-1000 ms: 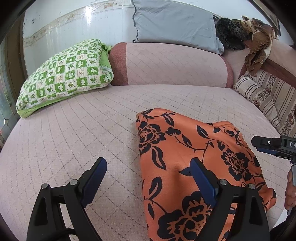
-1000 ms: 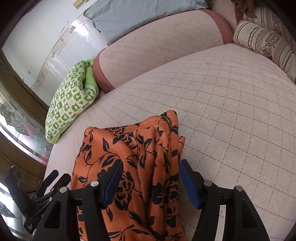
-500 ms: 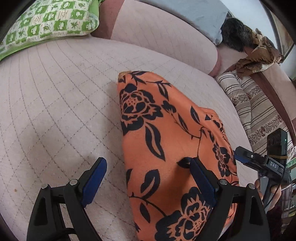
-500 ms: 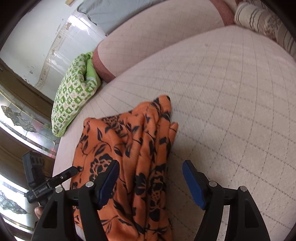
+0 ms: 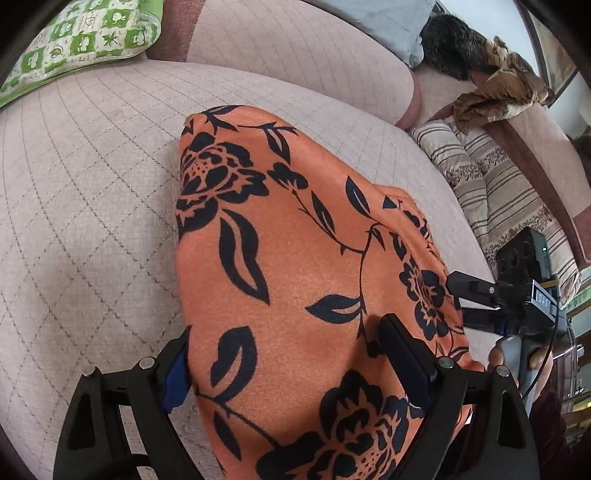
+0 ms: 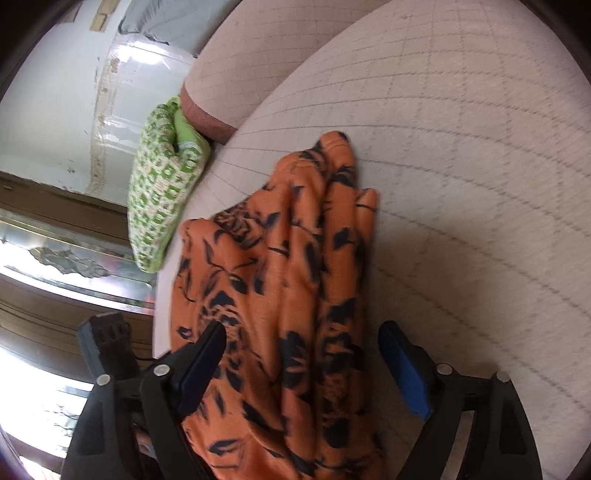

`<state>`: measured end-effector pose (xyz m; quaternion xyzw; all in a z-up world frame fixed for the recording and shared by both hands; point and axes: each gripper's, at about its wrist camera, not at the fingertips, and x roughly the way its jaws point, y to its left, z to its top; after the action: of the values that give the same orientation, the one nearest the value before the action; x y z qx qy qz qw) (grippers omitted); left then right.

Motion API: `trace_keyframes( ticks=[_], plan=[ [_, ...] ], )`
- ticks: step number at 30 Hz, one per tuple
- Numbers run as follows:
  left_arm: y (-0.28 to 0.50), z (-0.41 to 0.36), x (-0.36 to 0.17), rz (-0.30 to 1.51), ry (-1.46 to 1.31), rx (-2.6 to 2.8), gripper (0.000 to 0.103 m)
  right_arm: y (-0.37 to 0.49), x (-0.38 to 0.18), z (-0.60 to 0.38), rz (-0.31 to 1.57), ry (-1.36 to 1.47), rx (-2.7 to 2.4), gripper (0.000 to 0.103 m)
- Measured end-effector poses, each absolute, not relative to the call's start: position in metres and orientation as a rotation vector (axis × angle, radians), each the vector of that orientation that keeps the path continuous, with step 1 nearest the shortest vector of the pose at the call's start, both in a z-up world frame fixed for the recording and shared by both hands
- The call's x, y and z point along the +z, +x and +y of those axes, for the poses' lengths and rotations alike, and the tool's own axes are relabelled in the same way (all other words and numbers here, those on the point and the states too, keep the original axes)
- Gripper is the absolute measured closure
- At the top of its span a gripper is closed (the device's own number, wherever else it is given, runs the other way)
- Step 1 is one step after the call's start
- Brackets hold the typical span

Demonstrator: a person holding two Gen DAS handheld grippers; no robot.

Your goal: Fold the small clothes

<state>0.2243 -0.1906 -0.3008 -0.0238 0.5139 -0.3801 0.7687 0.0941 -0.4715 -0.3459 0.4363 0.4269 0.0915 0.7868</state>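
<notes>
An orange garment with a black flower print (image 5: 295,266) lies folded on the pink quilted bed (image 5: 81,206). It also shows in the right wrist view (image 6: 295,280), bunched in long folds. My left gripper (image 5: 288,369) is open, its jaws wide apart on either side of the garment's near end. My right gripper (image 6: 299,354) is open too, straddling the garment's other end. The right gripper shows in the left wrist view (image 5: 476,295) at the garment's right edge. The left gripper shows in the right wrist view (image 6: 107,339) at the lower left.
A green checked pillow (image 5: 85,40) lies at the far left. A pink bolster (image 5: 295,51) runs along the back with a grey pillow (image 5: 388,22) on it. Striped cushions (image 5: 491,192) and a brown cloth (image 5: 498,88) sit at the right.
Both grippers have moved in lower and closer over the garment's ends, and both views have tilted. The jaws have stayed open. The garment now fills more of each view.
</notes>
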Motion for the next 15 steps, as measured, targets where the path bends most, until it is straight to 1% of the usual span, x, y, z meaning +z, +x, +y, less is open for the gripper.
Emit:
trace_keyframes(
  ticks=[3,5,7,8,10,11,12,14,15],
  plan=[
    [0.222,-0.192,-0.301,1.103,-0.040,-0.828,0.013,0.101,-0.348,-0.459,0.914,0.943,0.222,0.017],
    [0.220,-0.193,-0.299,1.088,-0.034,-0.835,0.017,0.105,-0.346,-0.447,0.916,0.894,0.214,0.021],
    [0.217,-0.193,-0.296,1.075,-0.029,-0.839,0.022,0.108,-0.342,-0.438,0.916,0.862,0.201,0.029],
    [0.216,-0.193,-0.295,1.067,-0.026,-0.841,0.026,0.108,-0.340,-0.436,0.911,0.854,0.198,0.031],
    [0.215,-0.193,-0.292,1.054,-0.024,-0.841,0.034,0.108,-0.334,-0.430,0.897,0.822,0.192,0.041],
    [0.215,-0.192,-0.291,1.045,-0.025,-0.838,0.043,0.108,-0.330,-0.427,0.886,0.800,0.193,0.043],
    [0.215,-0.191,-0.290,1.040,-0.025,-0.835,0.049,0.107,-0.326,-0.424,0.875,0.781,0.194,0.047],
    [0.215,-0.187,-0.288,1.033,-0.037,-0.835,0.053,0.106,-0.321,-0.422,0.857,0.762,0.188,0.053],
    [0.215,-0.185,-0.287,1.028,-0.040,-0.834,0.055,0.106,-0.318,-0.421,0.848,0.755,0.186,0.059]
  ],
)
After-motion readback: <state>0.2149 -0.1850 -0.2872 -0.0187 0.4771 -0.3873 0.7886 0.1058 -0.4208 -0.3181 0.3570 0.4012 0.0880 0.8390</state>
